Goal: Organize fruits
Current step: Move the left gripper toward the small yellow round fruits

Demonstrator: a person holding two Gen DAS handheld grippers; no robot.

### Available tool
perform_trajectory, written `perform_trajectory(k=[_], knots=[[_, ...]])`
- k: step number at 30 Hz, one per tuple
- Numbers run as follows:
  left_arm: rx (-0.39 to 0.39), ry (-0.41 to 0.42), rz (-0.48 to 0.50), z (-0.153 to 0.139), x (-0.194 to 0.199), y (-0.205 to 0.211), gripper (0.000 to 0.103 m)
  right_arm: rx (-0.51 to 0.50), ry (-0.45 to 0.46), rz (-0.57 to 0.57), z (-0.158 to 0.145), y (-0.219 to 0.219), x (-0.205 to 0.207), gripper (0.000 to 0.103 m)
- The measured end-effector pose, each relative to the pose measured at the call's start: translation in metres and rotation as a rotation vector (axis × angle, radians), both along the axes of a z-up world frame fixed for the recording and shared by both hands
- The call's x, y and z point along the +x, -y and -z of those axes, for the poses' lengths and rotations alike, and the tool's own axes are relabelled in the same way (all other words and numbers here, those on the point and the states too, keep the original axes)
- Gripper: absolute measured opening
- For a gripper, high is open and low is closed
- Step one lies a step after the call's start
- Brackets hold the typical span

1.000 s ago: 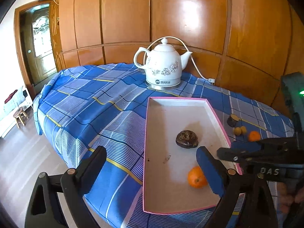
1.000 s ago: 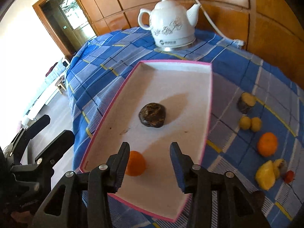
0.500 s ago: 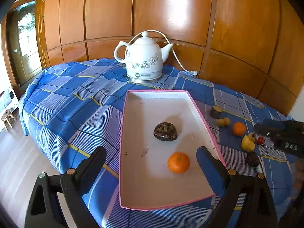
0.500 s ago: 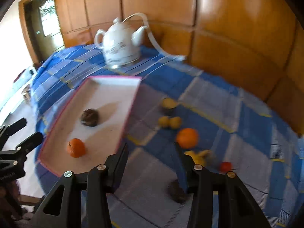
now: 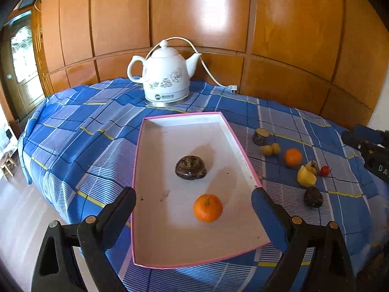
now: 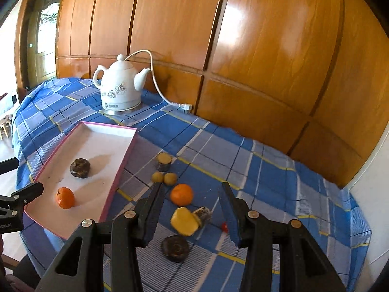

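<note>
Now hovering empty and part-open over the loose fruit on the blue checked tablecloth (image 6: 255, 170), right gripper (image 6: 192, 209) framing a yellow fruit (image 6: 183, 221) beside an orange (image 6: 181, 194), having swung away from the pink-rimmed tray (image 5: 243, 150). Suggesting the next pick is starting, with a tangerine (image 5: 207, 208) and dark fruit (image 5: 190, 167) lying in the tray. Left gripper (image 5: 193, 203) hanging wide open and empty over the tray's near end, the view shifted slightly rightward.

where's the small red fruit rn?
On the blue checked cloth, outside the tray: the small red fruit sits just right of the yellow fruit in the left wrist view, below and right of the loose orange.
</note>
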State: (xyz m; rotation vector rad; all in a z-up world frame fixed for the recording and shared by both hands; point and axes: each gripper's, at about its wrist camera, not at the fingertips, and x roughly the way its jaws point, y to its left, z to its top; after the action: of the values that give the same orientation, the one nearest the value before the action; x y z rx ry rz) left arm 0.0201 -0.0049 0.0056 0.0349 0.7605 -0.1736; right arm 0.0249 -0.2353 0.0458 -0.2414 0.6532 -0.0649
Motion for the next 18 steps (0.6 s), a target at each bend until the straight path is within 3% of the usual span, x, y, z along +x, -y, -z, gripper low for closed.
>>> perform_trajectory(k=[18], knots=[[0.026, -0.018, 0.082, -0.002, 0.001, 0.035, 0.096, 0.013, 0.024, 0.021, -0.005, 0.020, -0.003, 0.049]])
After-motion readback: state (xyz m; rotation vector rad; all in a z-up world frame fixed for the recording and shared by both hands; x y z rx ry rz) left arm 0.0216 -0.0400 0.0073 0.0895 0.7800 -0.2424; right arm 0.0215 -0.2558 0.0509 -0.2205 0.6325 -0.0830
